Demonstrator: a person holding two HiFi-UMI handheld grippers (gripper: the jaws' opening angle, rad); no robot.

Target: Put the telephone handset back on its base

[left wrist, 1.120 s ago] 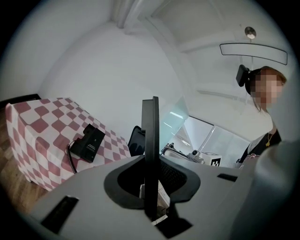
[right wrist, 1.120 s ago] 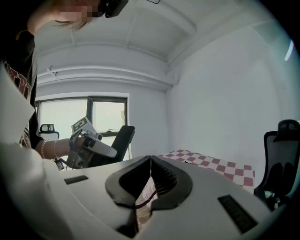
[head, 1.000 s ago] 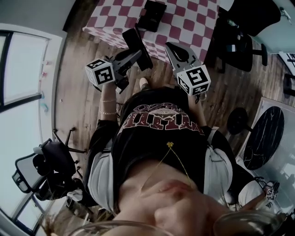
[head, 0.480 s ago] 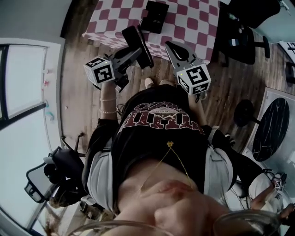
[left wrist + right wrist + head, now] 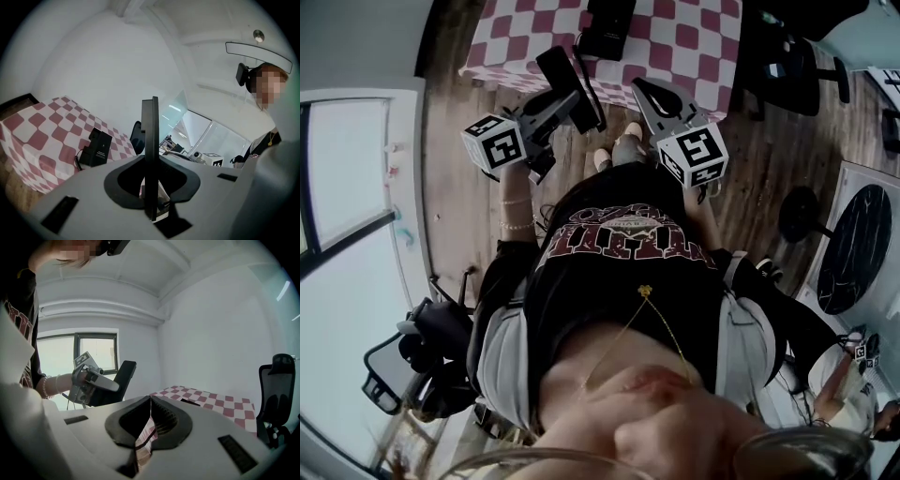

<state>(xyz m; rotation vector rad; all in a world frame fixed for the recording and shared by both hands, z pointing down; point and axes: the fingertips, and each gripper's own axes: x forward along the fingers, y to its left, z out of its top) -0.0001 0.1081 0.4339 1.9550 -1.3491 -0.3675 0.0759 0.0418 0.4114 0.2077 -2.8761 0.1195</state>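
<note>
Visibility limits first. In the head view the top frame edge cuts off the base (image 5: 605,23), and the counter (image 5: 694,47) beyond it is out of frame. The person's torso (image 5: 619,281) fills the lower half of that view. In the left gripper view we see the handset (image 5: 150,140) edge-on only, as a thin dark slab. Neither broad face can be made out, and its lower end is buried btw. the jaws. White print on the base is too small to read. A coiled cord (image 5: 77,161) lies beside the base; we cannot tell whether it runs to the handset.

Handset: black, long, flat, straight-edged. The L gripper (image 5: 555,103) holds it in the air, jaws clamped on its lower part, w/ the free end pointing up and toward the counter. It sits at the counter's near edge, btw. the left corner and the middle, apart from the base.

Base: black, boxy, lying on the red-and-white checked cloth (image 5: 675,42), a little in from the near edge, approx. mid-width.

R gripper (image 5: 649,94): jaws together, nothing btw. them. It hangs just off the near edge, beside the handset, not touching it.
</note>
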